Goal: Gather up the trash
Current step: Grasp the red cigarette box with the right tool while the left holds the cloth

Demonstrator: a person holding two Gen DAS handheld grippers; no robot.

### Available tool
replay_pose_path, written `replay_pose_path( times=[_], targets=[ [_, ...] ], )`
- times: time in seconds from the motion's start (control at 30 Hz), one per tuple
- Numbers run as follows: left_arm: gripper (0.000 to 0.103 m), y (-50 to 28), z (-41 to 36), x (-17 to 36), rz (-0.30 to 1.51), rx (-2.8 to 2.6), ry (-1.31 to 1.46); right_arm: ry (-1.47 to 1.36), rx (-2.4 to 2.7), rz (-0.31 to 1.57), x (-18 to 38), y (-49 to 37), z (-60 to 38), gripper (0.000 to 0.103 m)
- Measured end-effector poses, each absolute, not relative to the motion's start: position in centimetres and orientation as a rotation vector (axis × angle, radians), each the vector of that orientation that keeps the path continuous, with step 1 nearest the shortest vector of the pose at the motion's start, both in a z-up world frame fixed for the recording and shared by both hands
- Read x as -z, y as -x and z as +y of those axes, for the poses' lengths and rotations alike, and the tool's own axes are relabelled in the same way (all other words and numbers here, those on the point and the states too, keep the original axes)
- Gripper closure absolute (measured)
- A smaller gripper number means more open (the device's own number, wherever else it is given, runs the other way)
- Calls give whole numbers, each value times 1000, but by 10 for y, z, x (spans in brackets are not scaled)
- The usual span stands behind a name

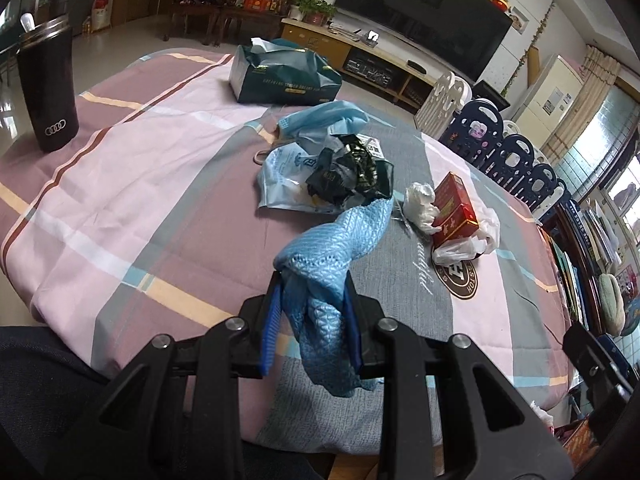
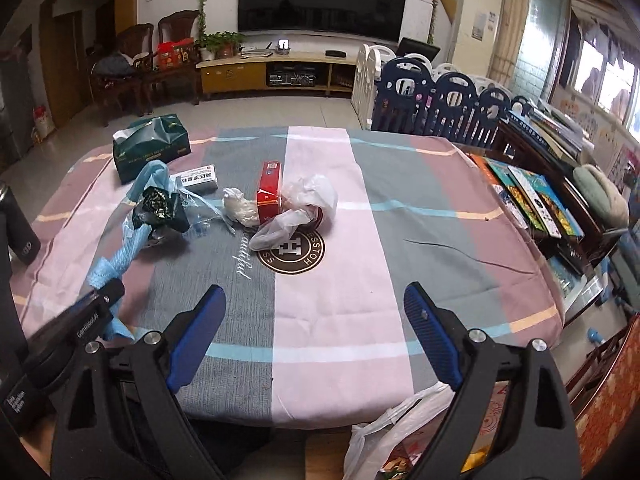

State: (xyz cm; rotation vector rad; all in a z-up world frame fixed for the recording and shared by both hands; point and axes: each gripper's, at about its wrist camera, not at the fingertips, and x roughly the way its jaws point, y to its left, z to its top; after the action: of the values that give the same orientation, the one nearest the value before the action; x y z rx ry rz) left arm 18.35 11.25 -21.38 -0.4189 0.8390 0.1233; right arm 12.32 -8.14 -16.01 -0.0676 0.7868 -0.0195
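- Trash — a red box (image 2: 270, 194), crumpled plastic (image 2: 296, 210) and dark wrapper (image 2: 160, 208) — lies mid-table on the checked cloth (image 2: 344, 312).
- Left gripper (image 1: 314, 300) is clamped on a blue cloth (image 1: 336, 240).
- Right gripper (image 2: 314, 306) gapes wide, nothing between its jaws.

— Where does your cloth (image 1: 332, 248) sit?

— Between the fingers of your left gripper (image 1: 314, 284), its far end lying on the table (image 1: 120, 184) and touching the crumpled wrapper (image 1: 348, 172).

— And that wrapper?

— On a flat plastic bag (image 1: 284, 176), in front of the tissue pack (image 1: 284, 76) at the table's far edge.

— To the right of it?

— A wad of film (image 1: 420, 202) just beside the small box (image 1: 454, 210), which lies on a thin plastic bag (image 1: 472, 240).

— The cup (image 1: 48, 84)?

— Far left, well apart from the rest.

— Your right gripper (image 2: 316, 316)?

— Over the near edge, right of the left one, nothing between its fingers; a bag (image 2: 384, 432) hangs below the table edge there.
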Motion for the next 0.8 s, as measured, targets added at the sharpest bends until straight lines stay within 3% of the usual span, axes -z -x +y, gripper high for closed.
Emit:
replay_pose_path(
  times=[0.4, 0.67, 0.8],
  targets=[
    [74, -180, 121, 216, 841, -150, 469, -35, 81, 850, 170, -205, -108, 14],
    [74, -182, 120, 218, 849, -140, 467, -13, 39, 816, 181, -268, -80, 14],
    [74, -183, 120, 218, 849, -141, 460, 26, 6, 905, 200, -301, -55, 16]
  ],
)
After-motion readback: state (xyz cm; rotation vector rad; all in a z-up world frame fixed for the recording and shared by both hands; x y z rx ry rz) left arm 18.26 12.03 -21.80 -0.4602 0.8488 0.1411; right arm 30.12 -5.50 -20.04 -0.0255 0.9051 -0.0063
